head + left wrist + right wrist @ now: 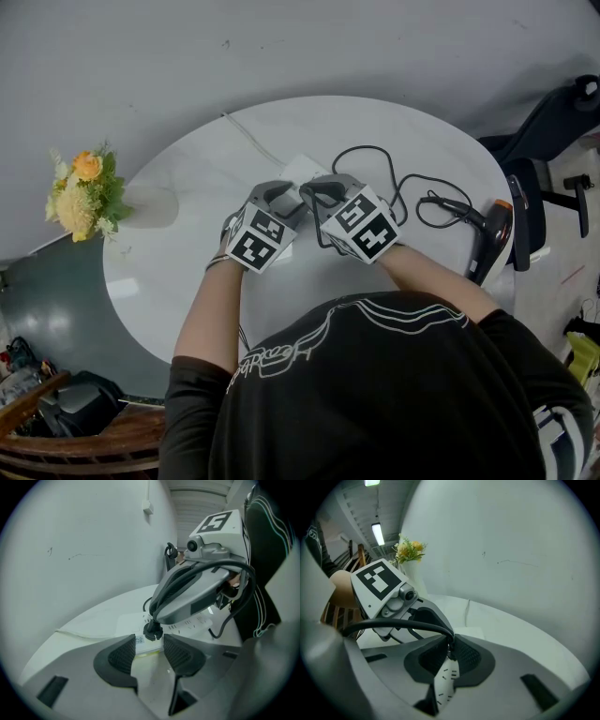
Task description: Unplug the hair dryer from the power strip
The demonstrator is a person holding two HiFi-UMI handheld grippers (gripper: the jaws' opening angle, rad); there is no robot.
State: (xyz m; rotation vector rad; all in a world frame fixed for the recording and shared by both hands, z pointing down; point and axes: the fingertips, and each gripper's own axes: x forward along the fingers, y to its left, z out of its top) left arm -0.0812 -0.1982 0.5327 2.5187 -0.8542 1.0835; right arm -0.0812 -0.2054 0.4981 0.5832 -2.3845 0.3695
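- The hair dryer (487, 239), black with an orange end, is lying at the right edge of the round white table (178, 272), well apart from both grippers.
- Its black cord (393, 625) is looping across the tabletop from the dryer toward the white power strip (302, 171) near the table's middle.
- The black plug (152, 631) is sitting against the strip's socket face. The right gripper (449, 654) is clenching it, with the pads pressed close and the cord arching out to one side.
- The left gripper (145, 651) is grasping the strip's near end, with one pad on each long side and the strip filling the gap between them.
- In the head view, the two marker cubes and the gripper bodies are covering most of the strip and all of the plug.
- In the right gripper view, the pads are hiding nearly all of the plug. Only a sliver of black and a band of white socket face below it are showing.
- No view is showing whether the prongs are fully seated.
- The person's torso is cutting off the table's near rim.
- A bunch of flowers (84, 192) is standing at the table's left edge.
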